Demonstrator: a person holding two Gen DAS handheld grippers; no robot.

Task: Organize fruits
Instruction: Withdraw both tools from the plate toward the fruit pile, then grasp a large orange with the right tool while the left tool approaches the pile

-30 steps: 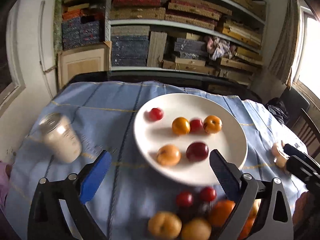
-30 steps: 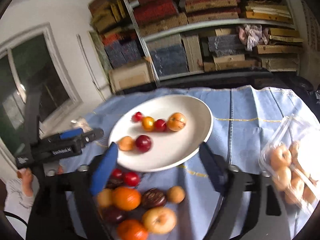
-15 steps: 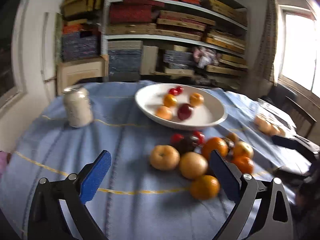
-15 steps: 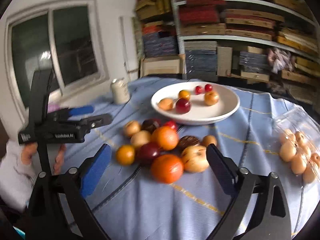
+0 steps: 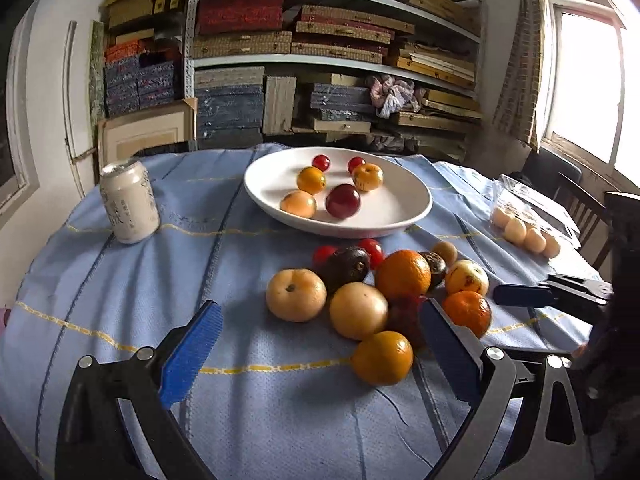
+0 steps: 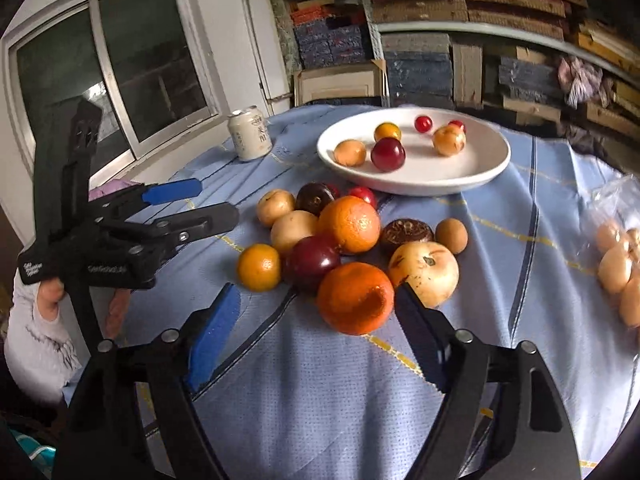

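Both tools are hovering open: the right tool (image 6: 316,316), its jaws just narrowing, is framing an orange (image 6: 354,298) in the near fruit pile on the table (image 6: 320,408); the left tool (image 5: 320,330) is gripping nothing.

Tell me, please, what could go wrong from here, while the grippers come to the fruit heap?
The right gripper, jaws just closing, is beside the big orange without gripping it; a nudge could roll it. The heaped fruits touch, so pushing one may scatter others over the tablecloth. The plate lies close behind.

plate (image 5: 416,204): 6 fruits in it | fruit pile (image 5: 380,292): before plate | can (image 5: 129,202): left of plate
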